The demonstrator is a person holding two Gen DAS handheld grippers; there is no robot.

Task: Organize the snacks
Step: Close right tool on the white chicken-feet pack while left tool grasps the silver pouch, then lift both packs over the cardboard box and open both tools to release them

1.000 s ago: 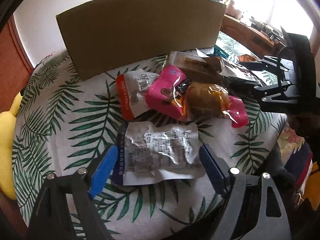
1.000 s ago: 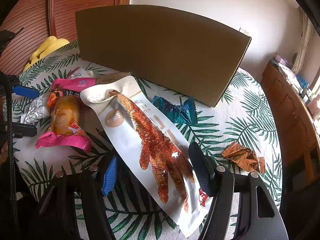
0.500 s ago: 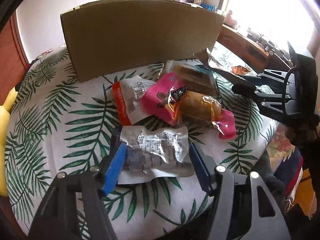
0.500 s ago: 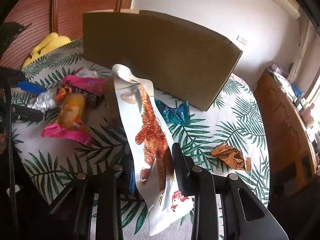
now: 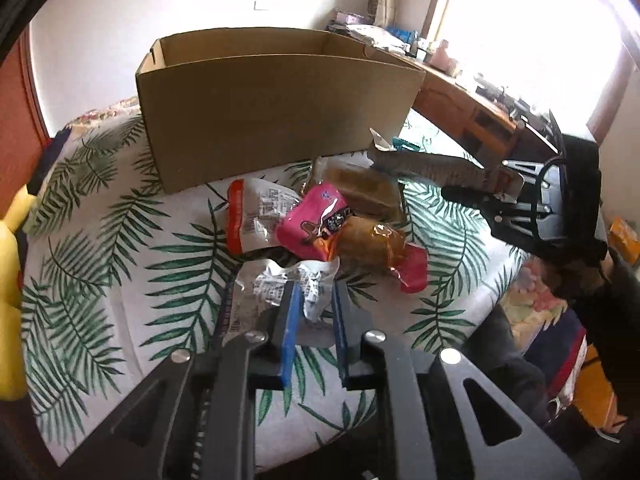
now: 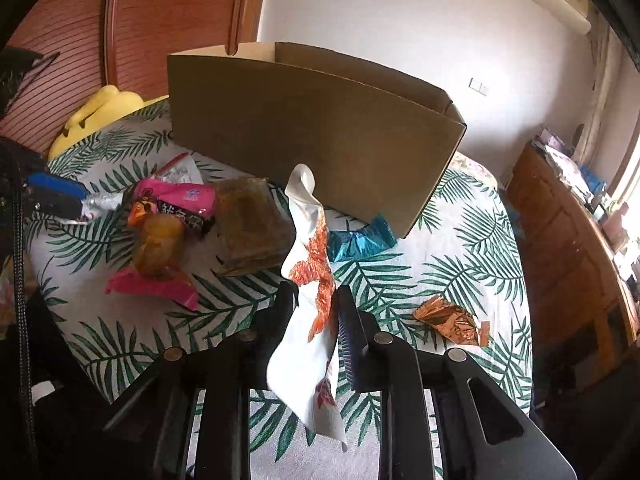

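My left gripper [image 5: 314, 300] is shut on a silver printed snack packet [image 5: 294, 282] and holds it just above the leaf-print table. My right gripper [image 6: 318, 300] is shut on a long white pouch with an orange picture [image 6: 312, 280], lifted clear of the table; it also shows in the left wrist view [image 5: 432, 166]. An open cardboard box [image 5: 276, 112] stands behind the snack pile. On the table lie a pink-wrapped bun [image 5: 360, 240], a red-and-white packet [image 5: 256, 216] and a brown block packet [image 6: 252, 224].
A teal wrapper [image 6: 360, 238] lies by the box corner and a copper foil wrapper [image 6: 452, 320] lies at the right. A yellow plush toy [image 5: 10, 280] sits at the table's left edge. A wooden sideboard [image 6: 568, 248] stands at the right.
Both grippers closed, the left on the silver packet and the right on the white pouch, and lifted them. Both views rose, so the box's open top now shows.
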